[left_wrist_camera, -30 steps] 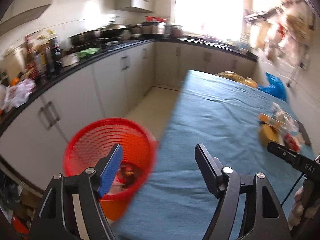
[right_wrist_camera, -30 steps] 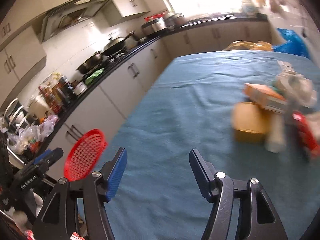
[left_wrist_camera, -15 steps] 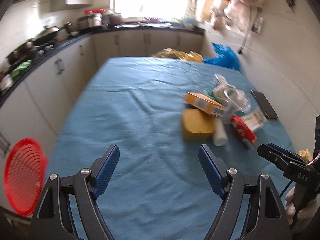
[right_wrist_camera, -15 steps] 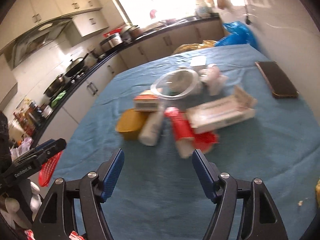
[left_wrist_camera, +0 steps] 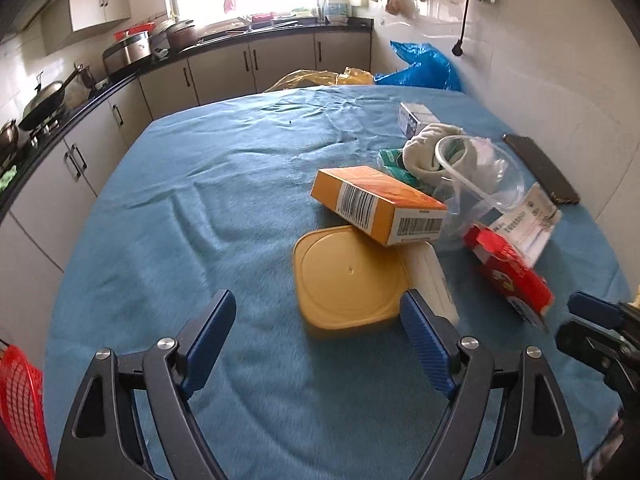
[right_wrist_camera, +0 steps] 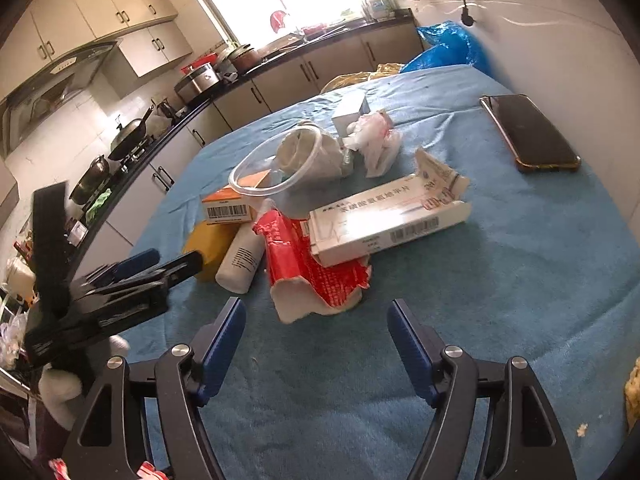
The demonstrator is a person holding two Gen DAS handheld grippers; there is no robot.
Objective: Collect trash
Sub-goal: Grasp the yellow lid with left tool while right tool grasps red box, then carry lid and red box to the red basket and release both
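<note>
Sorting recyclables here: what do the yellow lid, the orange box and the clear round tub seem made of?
Yellow lid: likely plastic, smooth matte, moulded ring. Orange box: printed cardboard, sharp folded edges, barcodes. Clear round tub: thin transparent plastic, glossy rim, contents visible through it.

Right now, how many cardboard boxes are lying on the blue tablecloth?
3. An orange box leans on the yellow lid, a long white box rests on the red wrapper, and a small white box sits farthest back. More may be hidden in the pile.

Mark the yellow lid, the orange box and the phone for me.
yellow lid (left_wrist_camera: 348, 276), left wrist view, flat top.
orange box (left_wrist_camera: 376, 200), left wrist view, barcode side.
phone (right_wrist_camera: 528, 132), right wrist view, dark screen.
</note>
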